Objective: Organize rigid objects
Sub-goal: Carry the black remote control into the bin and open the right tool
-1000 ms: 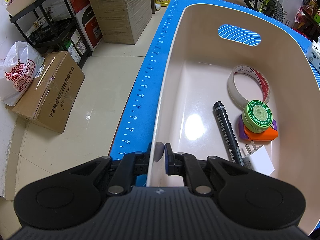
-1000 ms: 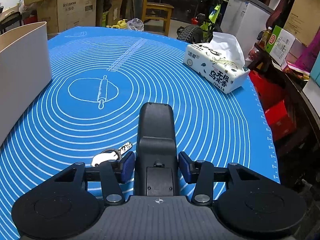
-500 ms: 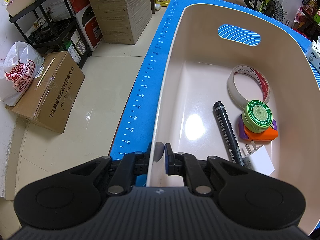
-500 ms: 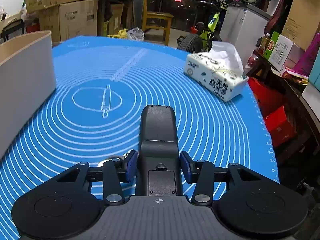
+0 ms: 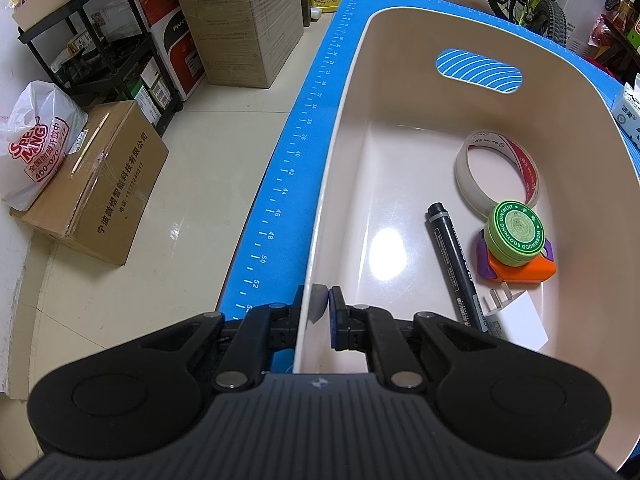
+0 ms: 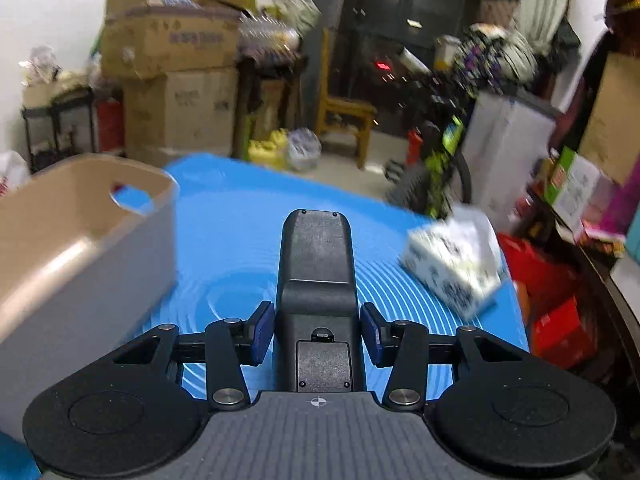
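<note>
My left gripper (image 5: 320, 312) is shut on the near left rim of a beige plastic bin (image 5: 340, 128). Inside the bin lie a tape roll (image 5: 466, 178), a black marker (image 5: 454, 260), a green ointment tin (image 5: 516, 232) on an orange and purple object (image 5: 528, 272), and a white plug (image 5: 516, 320). My right gripper (image 6: 316, 332) is shut on a black remote control (image 6: 316, 272), held lifted above the blue mat (image 6: 232, 240) with its back side up. The bin (image 6: 80, 240) shows at the left of the right wrist view.
A tissue pack (image 6: 456, 268) lies on the mat's right side. Cardboard boxes (image 5: 100, 184), a plastic bag (image 5: 36, 144) and a black rack (image 5: 104, 40) stand on the floor left of the table. A chair (image 6: 344, 112) and a bicycle (image 6: 444, 156) stand beyond the mat.
My right gripper closed on the remote and lifted it off the mat, tilting the view upward; the keys beside it dropped out of sight. The left gripper kept still on the bin rim.
</note>
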Demonstrator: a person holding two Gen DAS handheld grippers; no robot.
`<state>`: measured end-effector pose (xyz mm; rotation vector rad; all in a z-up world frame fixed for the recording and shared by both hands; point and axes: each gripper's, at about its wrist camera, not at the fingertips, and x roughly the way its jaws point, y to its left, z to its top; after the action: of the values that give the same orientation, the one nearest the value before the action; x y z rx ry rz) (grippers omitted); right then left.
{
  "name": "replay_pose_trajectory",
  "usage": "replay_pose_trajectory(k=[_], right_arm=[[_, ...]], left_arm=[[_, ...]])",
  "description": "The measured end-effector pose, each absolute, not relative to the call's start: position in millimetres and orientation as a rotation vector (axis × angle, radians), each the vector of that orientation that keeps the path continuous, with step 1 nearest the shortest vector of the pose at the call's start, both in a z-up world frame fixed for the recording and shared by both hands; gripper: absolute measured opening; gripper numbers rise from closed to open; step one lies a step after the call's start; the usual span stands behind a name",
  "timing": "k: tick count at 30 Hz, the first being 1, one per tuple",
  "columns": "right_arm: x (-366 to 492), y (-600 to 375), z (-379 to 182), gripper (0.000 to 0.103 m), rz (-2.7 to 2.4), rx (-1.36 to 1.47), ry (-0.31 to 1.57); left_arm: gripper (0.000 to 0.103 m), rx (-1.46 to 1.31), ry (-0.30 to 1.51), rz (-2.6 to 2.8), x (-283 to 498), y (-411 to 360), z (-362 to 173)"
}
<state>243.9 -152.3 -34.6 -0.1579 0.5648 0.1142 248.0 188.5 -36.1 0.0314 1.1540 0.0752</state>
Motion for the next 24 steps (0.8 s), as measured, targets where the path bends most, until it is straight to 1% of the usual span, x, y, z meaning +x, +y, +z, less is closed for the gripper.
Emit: replay_pose_trajectory(k=[7, 12, 18, 24], right_arm=[[246, -106, 16, 0.052, 0.244, -0.133, 0.478], [255, -65, 35, 0.052, 0.324, -0.128, 0.464], [262, -15, 32, 0.052, 0.396, -0.115, 0.502], [262, 26, 3, 0.052, 0.481, -0.140, 0.609]], left_arm=[[0.011, 0.033, 1.153, 0.076, 248, 189, -36], [0.011, 0.033, 1.153, 0.076, 248, 189, -36], [0.011, 0.035, 1.153, 0.076, 249, 187, -38], [0.011, 0.036, 1.153, 0.076, 249, 186, -38]])
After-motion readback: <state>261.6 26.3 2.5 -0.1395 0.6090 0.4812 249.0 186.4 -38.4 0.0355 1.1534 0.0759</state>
